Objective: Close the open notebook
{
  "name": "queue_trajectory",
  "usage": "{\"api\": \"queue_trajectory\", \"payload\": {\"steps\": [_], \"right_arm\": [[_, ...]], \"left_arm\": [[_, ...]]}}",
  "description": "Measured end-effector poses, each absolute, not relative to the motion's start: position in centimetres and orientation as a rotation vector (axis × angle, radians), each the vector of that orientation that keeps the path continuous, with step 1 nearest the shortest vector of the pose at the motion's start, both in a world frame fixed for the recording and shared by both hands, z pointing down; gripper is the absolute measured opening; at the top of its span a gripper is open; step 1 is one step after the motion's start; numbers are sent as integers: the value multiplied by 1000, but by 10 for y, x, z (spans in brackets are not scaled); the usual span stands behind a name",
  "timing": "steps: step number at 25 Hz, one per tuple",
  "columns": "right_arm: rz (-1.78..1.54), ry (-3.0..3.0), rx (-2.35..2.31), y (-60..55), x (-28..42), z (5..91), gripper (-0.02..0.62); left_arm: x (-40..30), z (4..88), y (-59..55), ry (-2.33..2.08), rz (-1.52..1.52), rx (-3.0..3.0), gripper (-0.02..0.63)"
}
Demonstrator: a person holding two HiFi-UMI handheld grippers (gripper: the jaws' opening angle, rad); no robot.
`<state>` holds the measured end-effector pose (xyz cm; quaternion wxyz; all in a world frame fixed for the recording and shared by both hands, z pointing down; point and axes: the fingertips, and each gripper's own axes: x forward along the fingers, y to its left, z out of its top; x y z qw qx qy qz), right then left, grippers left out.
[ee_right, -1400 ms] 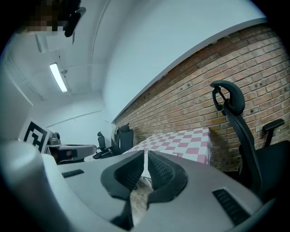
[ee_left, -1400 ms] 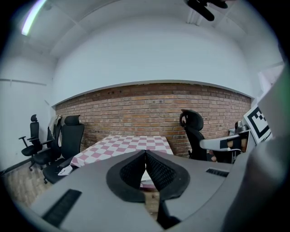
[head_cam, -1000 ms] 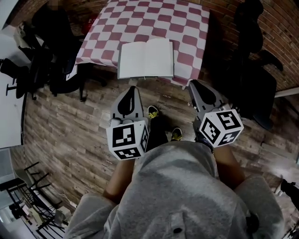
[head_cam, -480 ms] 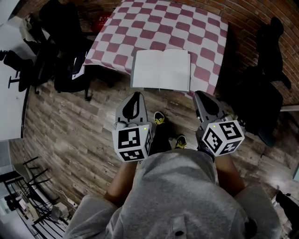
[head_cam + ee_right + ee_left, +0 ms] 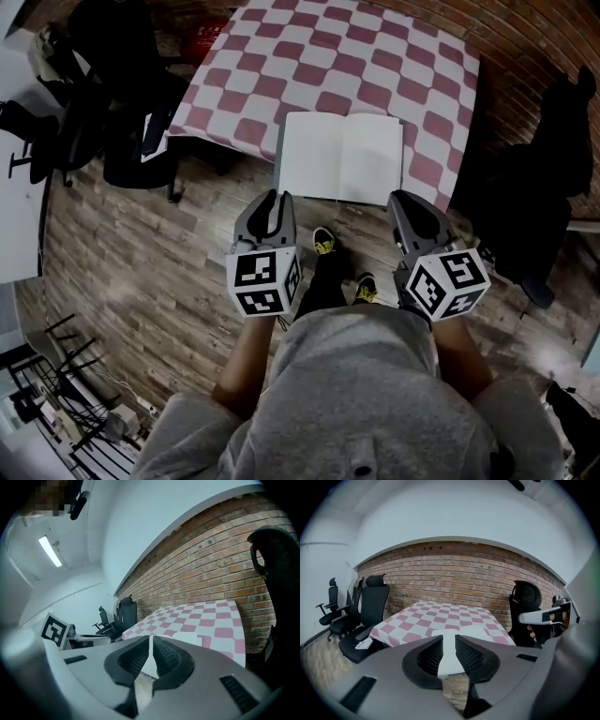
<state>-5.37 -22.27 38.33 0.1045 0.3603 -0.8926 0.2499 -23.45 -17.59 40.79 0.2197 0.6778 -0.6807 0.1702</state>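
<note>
open notebook (image 5: 341, 157): flat at near edge of checkered counter (image 5: 309, 66), spine pointing away, pages spread left-right | ahead of both grippers, each facing one near corner, neither touching, about equally near | left gripper (image 5: 274, 197): fingers just parting, narrow gap, nothing between | right gripper (image 5: 404, 198): fingers closed, empty

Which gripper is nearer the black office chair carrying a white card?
Left. The left gripper is by the open white notebook's corner nearest the black office chair; the right gripper, by the other.
</note>
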Motion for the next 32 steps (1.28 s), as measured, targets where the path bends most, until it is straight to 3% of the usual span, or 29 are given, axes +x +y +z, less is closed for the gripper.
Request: {"api": "queue_trajectory", "payload": {"steps": [17,26,32], "right_arm": [[812,-2477,1047,-248,-100,427,43],[853,-2399,1073,-259,-114,450,43],[881,-2364,1082,-262,-123,460,43]], "left_arm": [[-267,504,-202,-1593,525,1806,224],[-279,550,-215,-1432,470,1780,360],[-282,575,-219,-1367,488,1781,383]]}}
